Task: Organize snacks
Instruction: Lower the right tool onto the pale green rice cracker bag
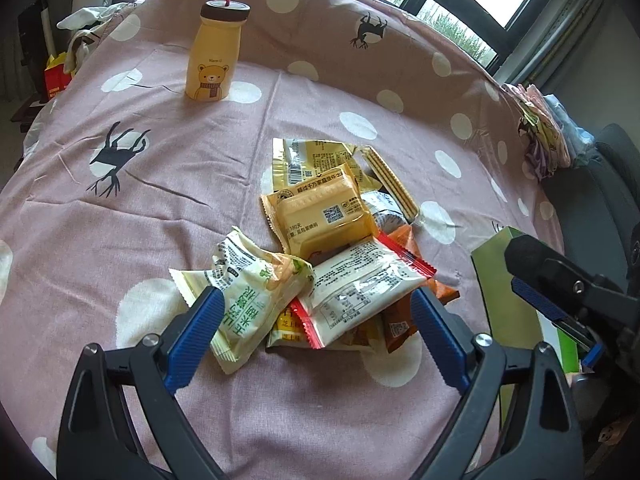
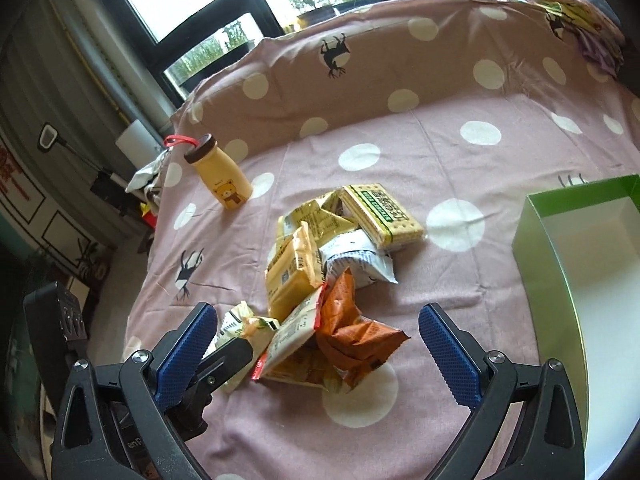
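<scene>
A pile of snack packets lies mid-cloth: a green-and-white packet [image 1: 248, 300], a yellow packet [image 1: 324, 212], a white packet with red edges [image 1: 360, 288], an orange packet [image 2: 352, 320] and a cracker pack [image 2: 380, 216]. My left gripper [image 1: 316, 294] hovers open over the near side of the pile, its pads touching nothing. My right gripper [image 2: 316, 312] is open too, above the orange packet. One black finger of the left gripper [image 2: 228, 356] shows beside it. The green box [image 2: 560, 240], white inside, stands open to the right.
A yellow bear bottle [image 1: 214, 56] with a brown cap stands upright at the far left of the pink dotted cloth [image 1: 160, 208]. Folded cloths [image 2: 580, 20] lie at the far right corner. A dark chair [image 1: 612, 184] is beyond the right edge. Windows are behind.
</scene>
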`<act>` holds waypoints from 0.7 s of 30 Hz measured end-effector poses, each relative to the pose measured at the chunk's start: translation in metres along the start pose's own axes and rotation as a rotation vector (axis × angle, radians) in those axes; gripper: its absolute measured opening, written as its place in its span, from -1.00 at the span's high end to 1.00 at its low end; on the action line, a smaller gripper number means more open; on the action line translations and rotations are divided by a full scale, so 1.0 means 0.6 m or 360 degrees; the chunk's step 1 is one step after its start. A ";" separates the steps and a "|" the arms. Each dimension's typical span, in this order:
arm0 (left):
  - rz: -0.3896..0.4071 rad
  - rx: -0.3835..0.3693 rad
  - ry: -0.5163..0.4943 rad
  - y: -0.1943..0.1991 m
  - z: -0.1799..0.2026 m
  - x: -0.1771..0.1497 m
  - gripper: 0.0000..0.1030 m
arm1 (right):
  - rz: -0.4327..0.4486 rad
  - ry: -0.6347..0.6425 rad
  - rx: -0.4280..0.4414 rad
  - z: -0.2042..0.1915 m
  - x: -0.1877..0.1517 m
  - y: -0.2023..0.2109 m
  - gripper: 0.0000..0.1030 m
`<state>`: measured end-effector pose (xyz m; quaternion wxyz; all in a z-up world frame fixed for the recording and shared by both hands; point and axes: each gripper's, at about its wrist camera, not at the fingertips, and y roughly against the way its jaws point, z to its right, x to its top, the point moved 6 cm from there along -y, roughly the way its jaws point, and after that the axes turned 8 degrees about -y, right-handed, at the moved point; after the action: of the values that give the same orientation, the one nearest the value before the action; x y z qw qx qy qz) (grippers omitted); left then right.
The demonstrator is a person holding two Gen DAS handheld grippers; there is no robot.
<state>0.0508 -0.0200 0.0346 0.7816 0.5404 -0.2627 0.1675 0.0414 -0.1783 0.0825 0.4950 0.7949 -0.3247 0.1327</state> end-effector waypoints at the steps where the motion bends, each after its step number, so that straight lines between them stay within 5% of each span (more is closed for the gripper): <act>1: 0.0000 0.0015 0.0005 0.002 -0.003 -0.003 -0.83 | 0.0002 -0.0013 0.0005 0.004 -0.001 0.001 -0.97; 9: 0.0020 0.0053 -0.0014 0.011 -0.008 -0.010 -0.81 | 0.0015 -0.0014 0.0022 0.008 -0.006 0.008 -0.96; 12: 0.0011 0.0012 0.0001 0.007 -0.005 -0.010 -0.79 | 0.0007 -0.0016 0.0015 0.010 -0.006 0.006 -0.79; 21: -0.0024 -0.0009 0.0014 -0.003 0.000 -0.012 -0.68 | -0.0023 -0.0045 -0.0027 0.023 -0.007 -0.007 -0.69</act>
<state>0.0458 -0.0204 0.0291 0.7855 0.5395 -0.2558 0.1631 0.0397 -0.1874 0.0709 0.4981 0.7947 -0.3272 0.1151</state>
